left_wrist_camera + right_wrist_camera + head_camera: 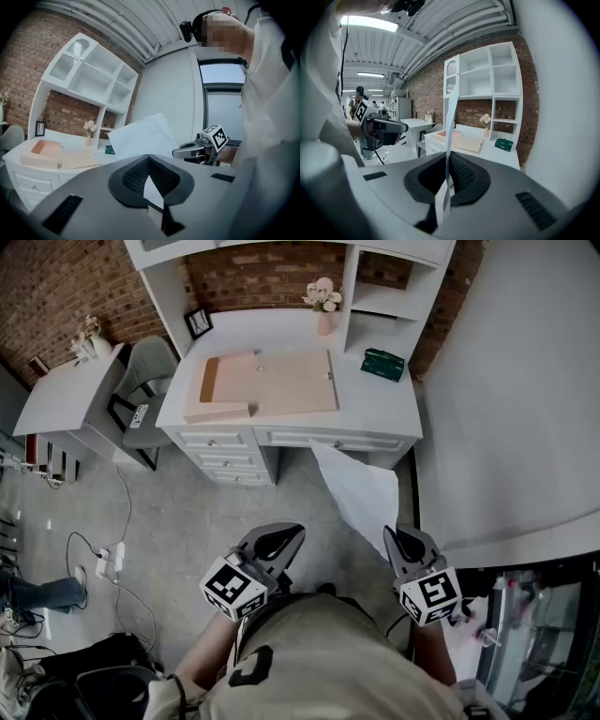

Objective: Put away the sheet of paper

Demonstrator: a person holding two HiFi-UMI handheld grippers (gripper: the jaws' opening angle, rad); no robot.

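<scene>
My right gripper [396, 536] is shut on the lower corner of a white sheet of paper [361, 488], which hangs in the air in front of the white desk [375, 404]. In the right gripper view the sheet [451, 108] runs edge-on up from between the closed jaws [447, 158]. The left gripper [281, 540] is shut with nothing in it, level with the right one and apart from the paper. From the left gripper view [149, 158] the sheet [143, 136] and the right gripper [183, 152] show ahead. An open pink box file [272, 381] lies on the desk.
On the desk stand a flower vase [323, 301], a picture frame [198, 322] and a green object [382, 364]. A grey chair [150, 371] and a side table [66, 390] are to the left. Cables and a power strip [117, 559] lie on the floor. A white wall [525, 381] rises on the right.
</scene>
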